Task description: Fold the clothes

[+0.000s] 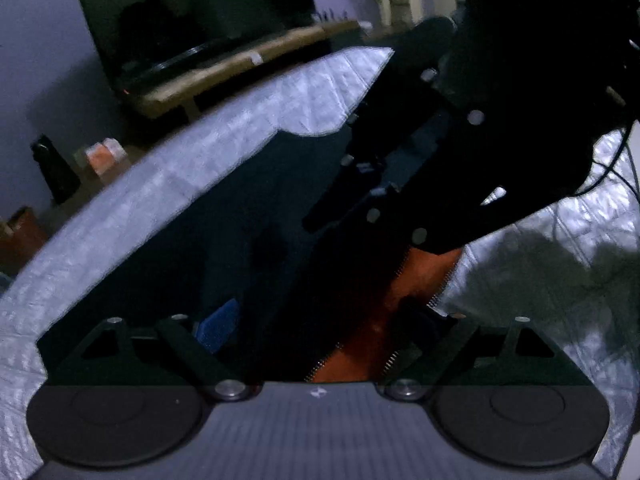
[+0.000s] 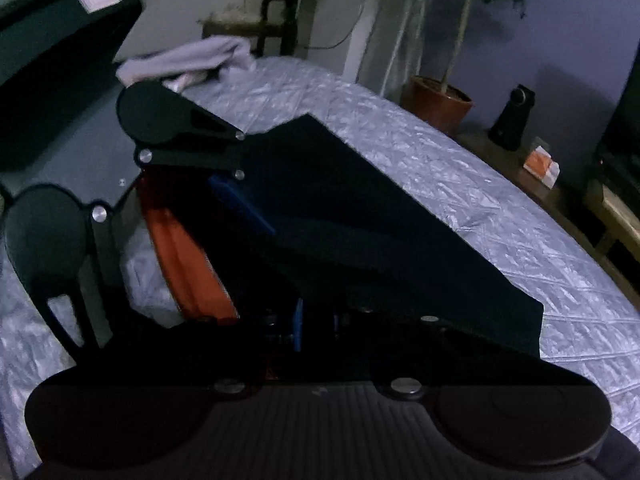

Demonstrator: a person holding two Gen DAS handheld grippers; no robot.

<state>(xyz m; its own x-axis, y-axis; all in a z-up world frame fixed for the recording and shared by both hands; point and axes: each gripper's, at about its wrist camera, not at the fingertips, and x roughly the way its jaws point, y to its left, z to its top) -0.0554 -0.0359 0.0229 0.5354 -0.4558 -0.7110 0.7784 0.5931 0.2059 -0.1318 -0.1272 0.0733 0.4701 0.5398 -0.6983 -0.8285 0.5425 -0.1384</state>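
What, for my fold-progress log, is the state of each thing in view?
Dark navy zip jacket with orange lining: lying on the bed, unzipped, lining exposed.
Silver-grey quilted bedspread: spread under the jacket.
Pale grey cloth: crumpled at the bed's far end.
Left tool: over the jacket, grip too dark to tell.
Right tool: likewise.

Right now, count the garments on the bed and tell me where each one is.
2. A dark navy jacket with orange lining is spread across the quilted bedspread directly ahead of both tools. A crumpled pale grey garment lies at the far end. Others may be hidden.
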